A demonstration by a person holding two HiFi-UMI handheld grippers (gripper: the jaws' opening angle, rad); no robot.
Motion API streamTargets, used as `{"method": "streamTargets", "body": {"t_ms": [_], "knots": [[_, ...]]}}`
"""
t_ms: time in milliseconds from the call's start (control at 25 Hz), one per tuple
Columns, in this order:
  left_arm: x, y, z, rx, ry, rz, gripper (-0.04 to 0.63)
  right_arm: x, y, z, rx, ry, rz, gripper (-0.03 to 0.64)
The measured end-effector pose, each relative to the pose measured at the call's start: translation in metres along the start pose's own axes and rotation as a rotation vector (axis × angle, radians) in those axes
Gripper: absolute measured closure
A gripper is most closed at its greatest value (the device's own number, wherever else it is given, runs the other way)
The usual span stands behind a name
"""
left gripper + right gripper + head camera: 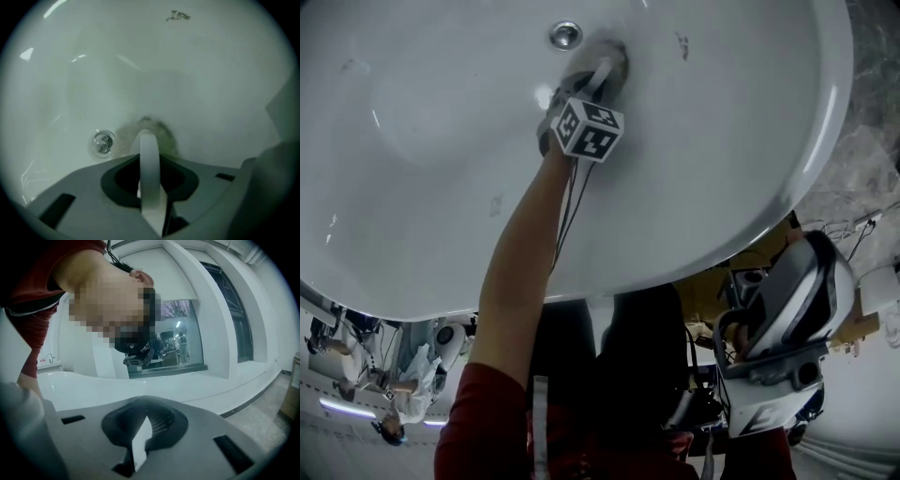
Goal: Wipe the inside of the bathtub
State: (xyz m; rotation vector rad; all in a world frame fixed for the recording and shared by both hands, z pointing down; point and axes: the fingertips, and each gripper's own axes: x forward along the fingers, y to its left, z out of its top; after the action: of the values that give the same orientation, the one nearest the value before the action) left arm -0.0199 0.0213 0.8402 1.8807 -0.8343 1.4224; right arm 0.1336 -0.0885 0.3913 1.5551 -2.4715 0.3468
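Observation:
The white bathtub fills the head view, its chrome drain at the top. My left gripper reaches deep inside and is shut on a grey cloth, pressed to the tub floor just right of the drain. In the left gripper view the cloth bulges past the closed jaws of the left gripper, with the drain to its left. A dark smudge marks the tub wall beyond. My right gripper hangs outside the tub at lower right; its jaws are shut on nothing.
The tub rim curves down the right side, with grey marbled floor beyond it. Cables and equipment sit under the rim near the right gripper. The right gripper view looks at a white ledge and a window.

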Motion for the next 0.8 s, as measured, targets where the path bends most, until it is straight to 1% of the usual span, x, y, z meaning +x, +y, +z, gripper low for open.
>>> {"method": "streamTargets", "body": {"t_ms": [120,240,360,480,600,680,800], "knots": [[-0.003,-0.002,0.005,-0.023,0.001,-0.001,0.505,0.005,0.002,0.002,-0.005,-0.007,0.012,0.604],[-0.012,-0.002,0.011,-0.073,-0.005,0.005,0.505,0.007,0.004,0.004,-0.013,-0.016,0.02,0.604],[-0.032,-0.011,0.027,-0.109,-0.038,0.008,0.505,0.003,0.002,0.009,-0.028,-0.034,0.013,0.604],[-0.062,-0.018,0.05,-0.108,-0.117,-0.006,0.506,0.002,0.003,0.017,-0.049,-0.07,-0.013,0.604],[-0.111,-0.014,0.072,-0.115,-0.216,-0.045,0.506,0.009,0.017,0.031,-0.071,-0.115,-0.047,0.604],[-0.149,-0.021,0.094,-0.089,-0.287,-0.085,0.506,0.012,0.021,0.044,-0.099,-0.158,-0.08,0.604],[-0.201,-0.037,0.131,-0.033,-0.379,-0.133,0.506,0.014,0.012,0.067,-0.126,-0.221,-0.152,0.606]]}}
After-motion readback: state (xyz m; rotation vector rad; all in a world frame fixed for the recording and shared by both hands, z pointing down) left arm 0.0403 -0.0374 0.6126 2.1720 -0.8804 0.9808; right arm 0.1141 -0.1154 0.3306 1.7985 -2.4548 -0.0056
